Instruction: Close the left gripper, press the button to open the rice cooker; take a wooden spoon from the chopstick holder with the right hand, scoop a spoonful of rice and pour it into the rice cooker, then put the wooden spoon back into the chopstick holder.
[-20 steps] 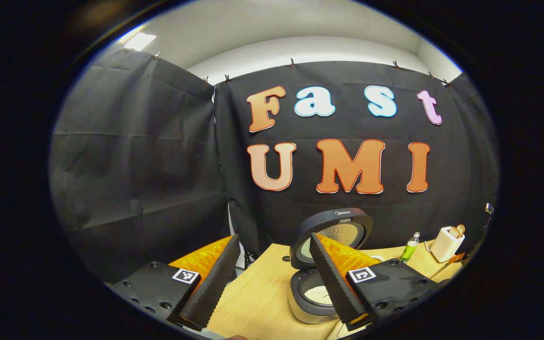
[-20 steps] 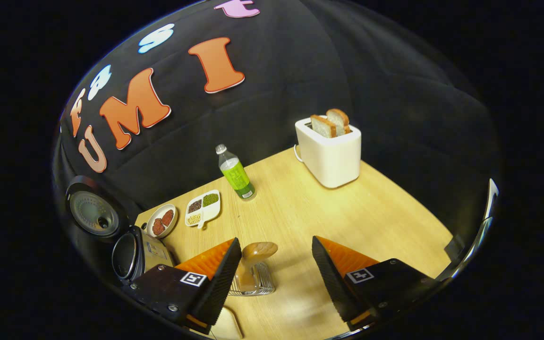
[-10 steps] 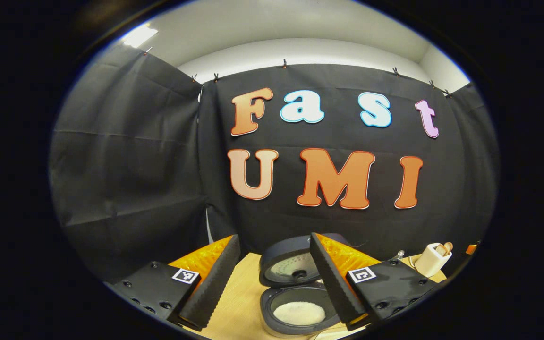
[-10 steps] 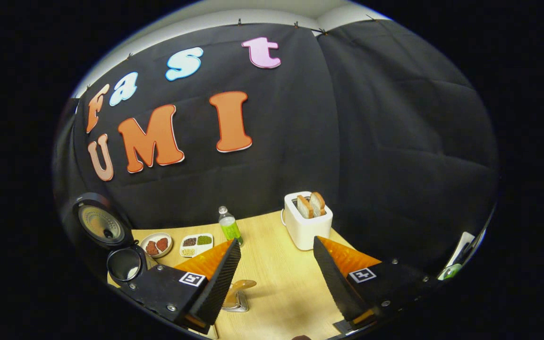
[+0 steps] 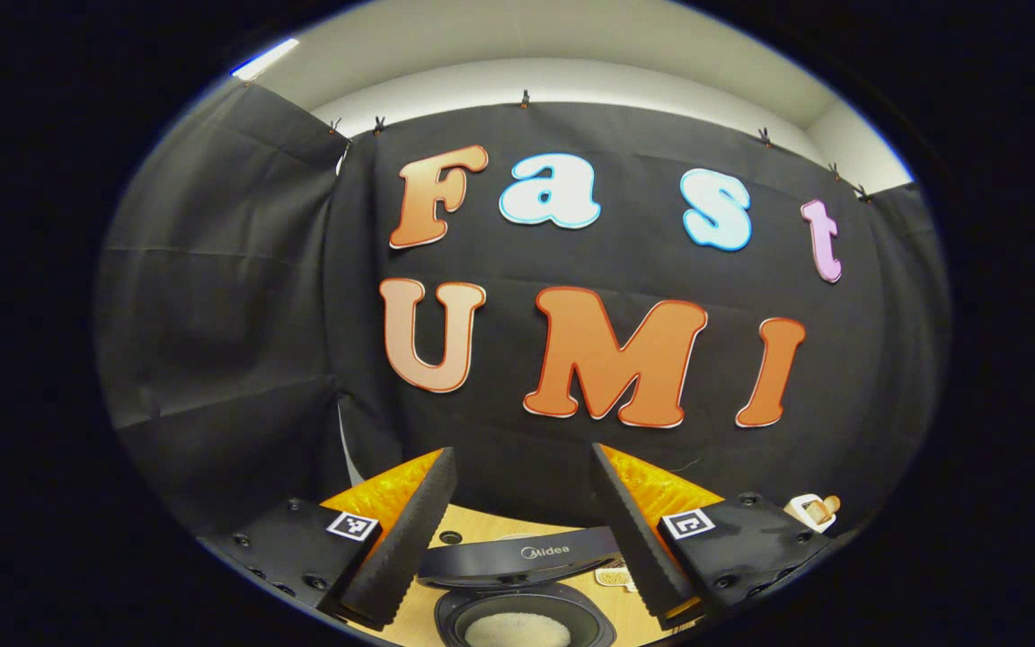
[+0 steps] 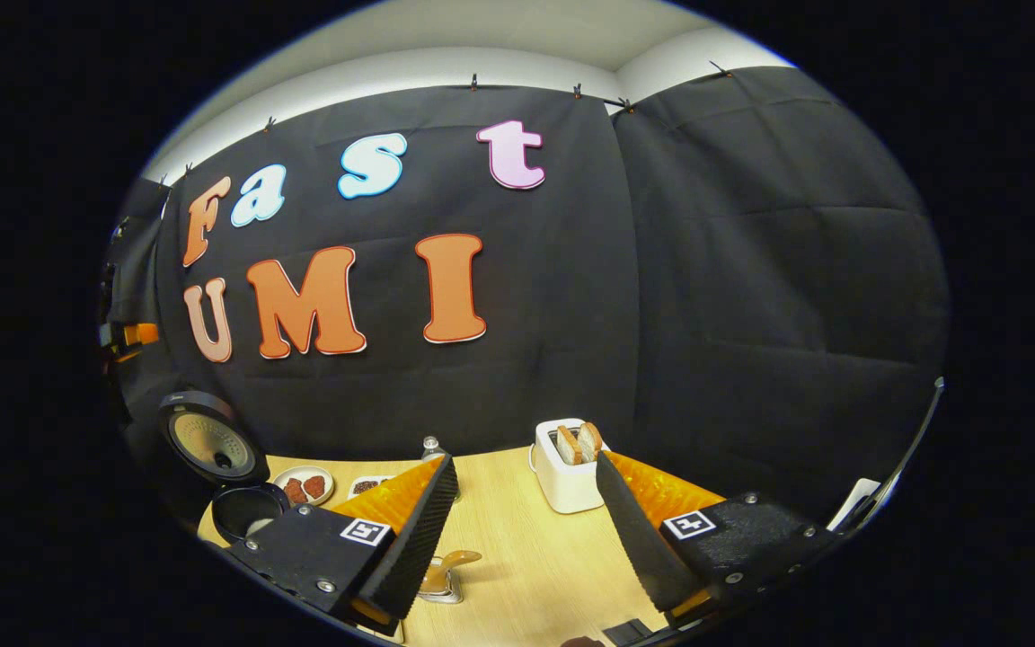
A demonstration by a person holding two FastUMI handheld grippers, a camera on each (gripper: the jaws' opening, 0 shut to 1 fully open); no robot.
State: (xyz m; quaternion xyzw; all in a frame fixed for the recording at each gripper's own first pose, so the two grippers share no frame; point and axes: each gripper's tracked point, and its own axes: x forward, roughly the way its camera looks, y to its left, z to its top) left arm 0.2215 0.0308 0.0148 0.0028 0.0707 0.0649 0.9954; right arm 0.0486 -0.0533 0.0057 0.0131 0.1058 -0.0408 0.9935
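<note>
Your left gripper and right gripper both gape wide, holding nothing. The dark round rice cooker sits open below your left fingers, white rice inside. The brown wooden spoon stands in the wire chopstick holder beside your right gripper's left finger.

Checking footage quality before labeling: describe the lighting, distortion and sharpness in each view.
Left gripper view: even, dim booth light, strong fisheye bowing of the wall, sharp throughout; the rice cooker is cut off at the bottom edge. Right gripper view: same barrel distortion, the table brightly lit, the toaster crisp, no glare.
</note>
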